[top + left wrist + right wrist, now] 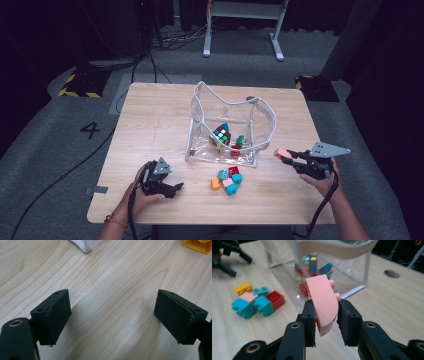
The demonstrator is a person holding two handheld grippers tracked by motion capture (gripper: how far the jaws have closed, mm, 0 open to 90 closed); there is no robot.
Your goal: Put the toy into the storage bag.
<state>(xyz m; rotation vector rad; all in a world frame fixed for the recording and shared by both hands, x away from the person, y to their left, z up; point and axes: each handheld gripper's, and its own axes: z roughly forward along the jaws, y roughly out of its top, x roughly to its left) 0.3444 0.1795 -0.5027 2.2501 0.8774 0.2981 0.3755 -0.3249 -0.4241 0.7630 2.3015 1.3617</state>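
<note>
My right gripper [325,322] clamps a pink brick [323,302] just right of the clear bag [260,125]. I should lift it above the rim, centre it over the opening, then let go. My left gripper [112,315] rests released on the surface [105,272].

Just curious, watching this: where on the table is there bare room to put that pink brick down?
Bare wood lies left of the clear bag, up to the table edge, and near the front edge between the two grippers. It is crowded around the loose bricks before the bag. The right gripper holds the pink brick.
</note>
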